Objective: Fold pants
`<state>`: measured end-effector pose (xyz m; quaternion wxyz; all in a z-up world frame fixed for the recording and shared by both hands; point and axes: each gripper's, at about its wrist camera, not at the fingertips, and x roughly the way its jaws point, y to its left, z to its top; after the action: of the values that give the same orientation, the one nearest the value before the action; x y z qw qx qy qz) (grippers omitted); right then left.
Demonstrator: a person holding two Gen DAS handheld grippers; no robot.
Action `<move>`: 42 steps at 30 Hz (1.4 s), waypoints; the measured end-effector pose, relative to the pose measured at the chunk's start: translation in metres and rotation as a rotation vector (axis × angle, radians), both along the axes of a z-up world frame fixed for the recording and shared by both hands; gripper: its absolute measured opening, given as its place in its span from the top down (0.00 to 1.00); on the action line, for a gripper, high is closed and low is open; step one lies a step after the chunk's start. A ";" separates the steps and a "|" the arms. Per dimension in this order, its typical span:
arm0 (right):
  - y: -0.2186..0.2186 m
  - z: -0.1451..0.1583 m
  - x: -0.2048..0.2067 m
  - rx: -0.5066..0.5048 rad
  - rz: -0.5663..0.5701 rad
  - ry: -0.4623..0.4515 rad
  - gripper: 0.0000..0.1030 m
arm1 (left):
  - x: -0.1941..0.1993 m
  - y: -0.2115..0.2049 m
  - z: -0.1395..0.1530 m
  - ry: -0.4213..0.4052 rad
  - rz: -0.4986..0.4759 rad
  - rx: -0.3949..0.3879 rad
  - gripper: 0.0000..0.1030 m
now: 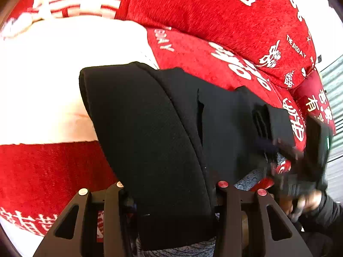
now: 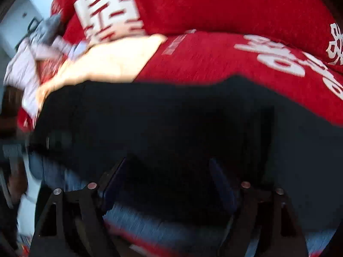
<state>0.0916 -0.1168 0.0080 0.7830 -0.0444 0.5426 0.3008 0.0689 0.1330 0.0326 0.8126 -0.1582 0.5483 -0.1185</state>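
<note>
Left gripper [image 1: 171, 194]: jaws spread, black pants [image 1: 163, 141] draped between them. Right gripper [image 2: 169, 180]: jaws apart around pants [image 2: 171, 115], contact unclear through blur. Pants lay on red-and-white bedding [image 1: 214, 55].

Right wrist view is motion-blurred throughout: the pants [image 2: 171, 124] read only as one dark mass with no seams, and where my right gripper [image 2: 169, 184] meets that cloth I cannot tell whether its fingers grip anything. In the left wrist view the pants [image 1: 154, 141] drape over and hide the fingertips of my left gripper [image 1: 171, 194], so its closure is unreadable, and the bottom edge cuts off both gripper bodies. At the right edge of that view my other gripper [image 1: 300, 171] is smeared and partly cut off, and the red printed bedding [image 1: 214, 10] runs past the frame.
</note>
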 end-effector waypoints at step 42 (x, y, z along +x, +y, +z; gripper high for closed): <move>-0.276 0.048 0.000 -0.220 -0.538 -0.283 0.01 | 0.062 -0.339 0.135 -0.045 -0.283 0.319 0.66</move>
<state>0.0913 -0.3929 0.0563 0.8927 -0.0254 0.4498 0.0134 0.1310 -0.2060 0.1680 0.8147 0.0536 0.5585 -0.1468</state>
